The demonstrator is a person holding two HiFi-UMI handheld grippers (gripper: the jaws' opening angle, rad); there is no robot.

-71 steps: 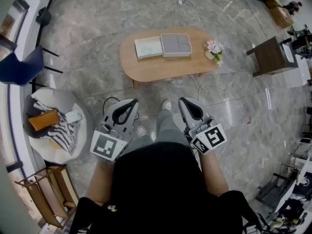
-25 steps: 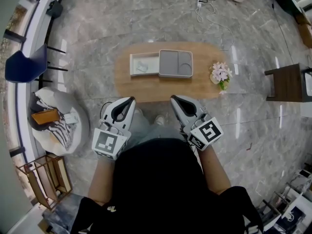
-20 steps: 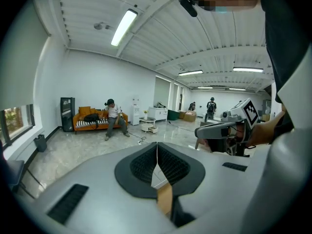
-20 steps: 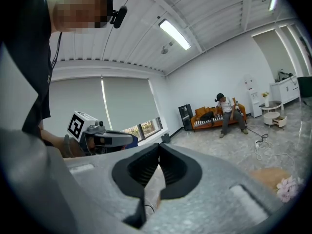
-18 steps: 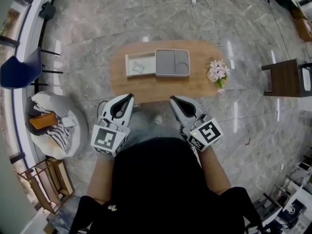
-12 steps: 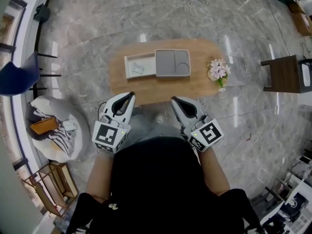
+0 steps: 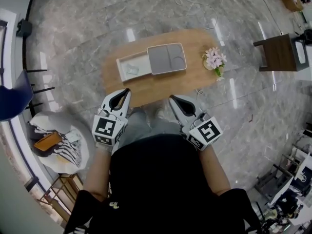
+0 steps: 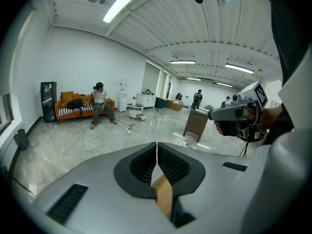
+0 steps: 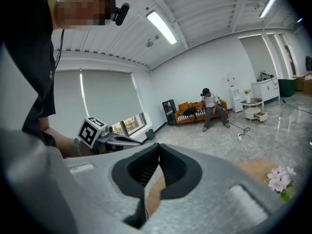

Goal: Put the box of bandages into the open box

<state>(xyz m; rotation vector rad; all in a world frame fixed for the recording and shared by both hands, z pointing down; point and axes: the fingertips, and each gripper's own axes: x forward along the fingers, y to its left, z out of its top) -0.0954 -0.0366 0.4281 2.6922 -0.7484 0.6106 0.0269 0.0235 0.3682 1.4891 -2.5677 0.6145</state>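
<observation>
On the oval wooden table point(image 7: 195, 79) lies a shallow white open box point(image 7: 132, 66) with a small pale item inside; I cannot tell what it is. A grey tray-like box point(image 7: 167, 58) sits against its right side. My left gripper point(image 7: 126, 90) hangs at the table's near edge, shut and empty. The right gripper point(image 7: 171, 98) is level with it, also shut and empty. Both sets of jaws meet at the tips in the left gripper view point(image 8: 157, 145) and the right gripper view point(image 9: 159, 146). The wood shows through below the jaws.
A small bunch of pink flowers point(image 7: 214, 59) stands at the table's right end. A dark side table point(image 7: 275, 52) is at the far right. A round white stool with striped cloth point(image 7: 56, 143) and a blue chair point(image 7: 12, 101) are on the left. A person sits on an orange sofa point(image 8: 100, 108).
The table has come nearer and now lies tilted in the head view. Both grippers have moved forward to its near edge, the left one more. Their jaws stayed shut.
</observation>
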